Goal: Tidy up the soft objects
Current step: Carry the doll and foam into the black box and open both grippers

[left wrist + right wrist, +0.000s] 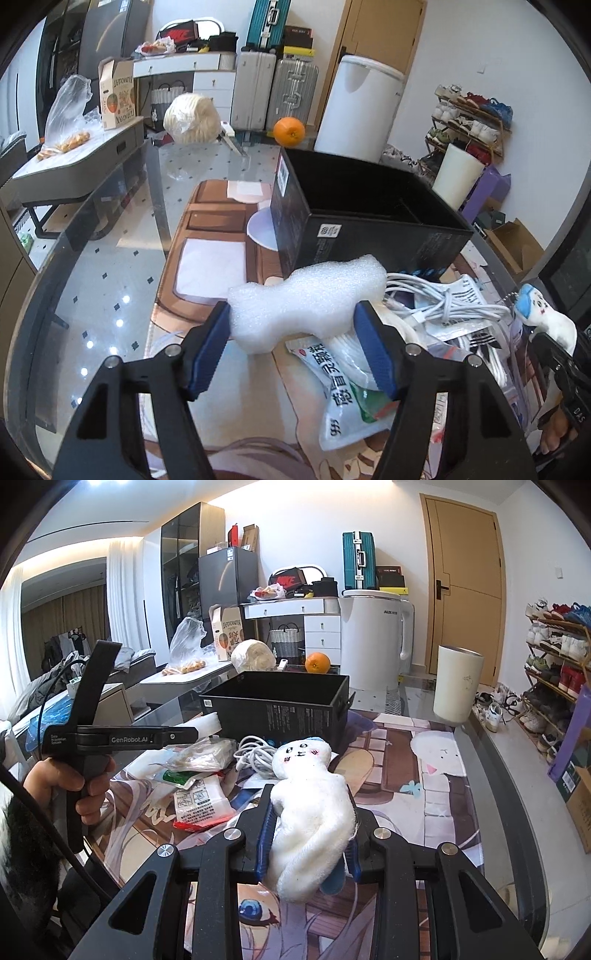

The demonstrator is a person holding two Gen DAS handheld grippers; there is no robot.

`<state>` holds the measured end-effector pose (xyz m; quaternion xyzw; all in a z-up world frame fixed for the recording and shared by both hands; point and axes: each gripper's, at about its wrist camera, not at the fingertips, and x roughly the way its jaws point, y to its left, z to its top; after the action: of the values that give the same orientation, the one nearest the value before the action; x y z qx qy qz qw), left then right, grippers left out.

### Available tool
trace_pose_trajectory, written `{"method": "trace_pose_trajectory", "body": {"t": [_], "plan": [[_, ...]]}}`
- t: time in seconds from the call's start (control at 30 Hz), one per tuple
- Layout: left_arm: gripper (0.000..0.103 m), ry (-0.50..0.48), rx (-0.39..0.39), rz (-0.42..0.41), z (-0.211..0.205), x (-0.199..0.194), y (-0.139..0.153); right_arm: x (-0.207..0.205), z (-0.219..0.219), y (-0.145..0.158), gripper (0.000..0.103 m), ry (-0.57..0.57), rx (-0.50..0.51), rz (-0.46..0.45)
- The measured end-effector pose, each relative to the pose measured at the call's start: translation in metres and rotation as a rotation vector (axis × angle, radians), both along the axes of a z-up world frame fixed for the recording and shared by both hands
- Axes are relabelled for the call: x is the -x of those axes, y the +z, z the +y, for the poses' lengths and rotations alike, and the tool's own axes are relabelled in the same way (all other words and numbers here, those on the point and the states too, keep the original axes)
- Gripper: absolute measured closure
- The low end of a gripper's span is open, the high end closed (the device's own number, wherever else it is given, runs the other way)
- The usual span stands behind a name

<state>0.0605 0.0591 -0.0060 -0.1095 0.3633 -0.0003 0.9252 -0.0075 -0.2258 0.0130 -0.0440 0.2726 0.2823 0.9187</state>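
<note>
My left gripper point(291, 332) is shut on a white foam piece point(306, 299) and holds it above the mat, just in front of the open black box point(369, 218). My right gripper point(310, 812) is shut on a white plush doll point(314, 812) with a blue cap, held upright in front of the black box point(280, 709). The doll point(546, 314) also shows at the right edge of the left wrist view. The left gripper point(199, 731) shows from the side in the right wrist view, with the foam point(208, 723) at its tip.
A pile of white cables point(439, 299), medicine packets point(347, 395) and plastic bags point(199, 797) lies on the printed mat point(424, 782) near the box. An orange point(289, 131), a wrapped white bundle point(192, 118), a white cup point(458, 683) and a white appliance point(373, 635) stand beyond on the glass table.
</note>
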Motion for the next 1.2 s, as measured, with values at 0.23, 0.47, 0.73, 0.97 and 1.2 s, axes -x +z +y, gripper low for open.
{"method": "trace_pose_trajectory", "body": {"t": [0.23,0.47,0.73,0.97,1.2], "plan": [[0.035,-0.002,0.004,-0.060,-0.002,0.012,0.017,-0.011,0.008,0.011,0.071,0.023,-0.010,0.003],[0.035,-0.017,-0.009,-0.100,-0.007,0.013,0.035,-0.029,0.017,0.028,0.071,0.050,-0.015,-0.018],[0.035,-0.033,-0.038,-0.143,-0.015,0.006,0.052,-0.057,0.026,0.048,0.071,0.085,-0.034,-0.031],[0.035,-0.040,-0.056,-0.169,-0.019,-0.003,0.064,-0.088,0.040,0.058,0.071,0.110,-0.040,-0.023],[0.035,-0.053,-0.085,-0.176,-0.025,-0.025,0.071,-0.120,0.063,0.059,0.071,0.157,0.011,0.002]]}}
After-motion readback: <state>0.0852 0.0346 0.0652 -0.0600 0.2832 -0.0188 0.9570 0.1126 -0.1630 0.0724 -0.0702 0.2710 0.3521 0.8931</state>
